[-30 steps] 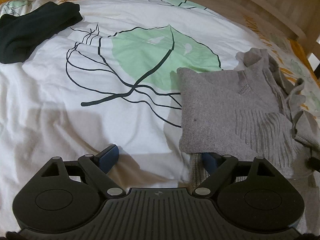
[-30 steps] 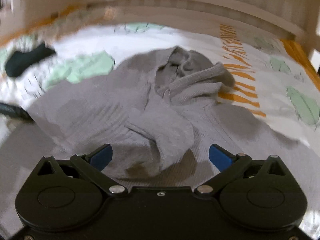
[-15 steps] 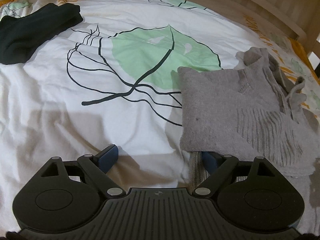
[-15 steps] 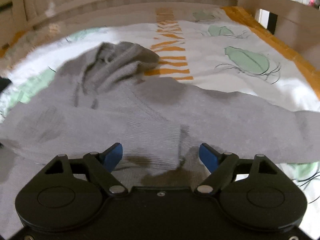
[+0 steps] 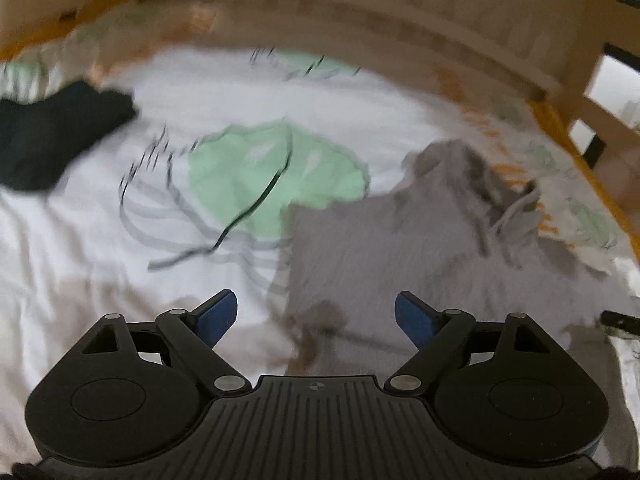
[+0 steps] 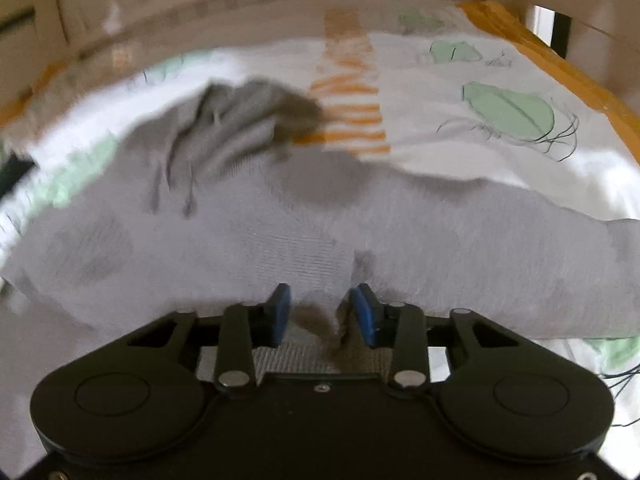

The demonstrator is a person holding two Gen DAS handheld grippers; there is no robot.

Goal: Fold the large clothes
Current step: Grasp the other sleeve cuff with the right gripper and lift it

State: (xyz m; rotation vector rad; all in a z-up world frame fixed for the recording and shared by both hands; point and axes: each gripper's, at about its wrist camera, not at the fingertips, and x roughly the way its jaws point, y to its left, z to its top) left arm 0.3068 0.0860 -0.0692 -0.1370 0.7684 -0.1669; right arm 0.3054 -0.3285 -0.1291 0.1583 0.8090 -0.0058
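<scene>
Gripping the near hem: right gripper [image 6: 320,312] jaws have just been closing around a fold of the grey sweater [image 6: 360,224] at the bed's [image 6: 460,168] near edge — not yet clamped; left gripper [image 5: 316,314] apart, empty. Next, in my judgement — pinch fully, then lift.

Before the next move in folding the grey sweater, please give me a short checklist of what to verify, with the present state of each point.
1. Right gripper over the grey sweater: ok. Its fingers have just been closing, with the near edge of the knit between them.
2. Firm grip by the right fingers: cannot tell. A gap is still visible and the picture is blurred.
3. Left gripper free: ok. It is wide open and holds nothing.
4. Sweater lying flat: not ok. The collar end is bunched up.
5. Black garment out of the way: ok, it lies apart on the bedspread.
6. Sharp view: not ok, both views are blurred.
</scene>
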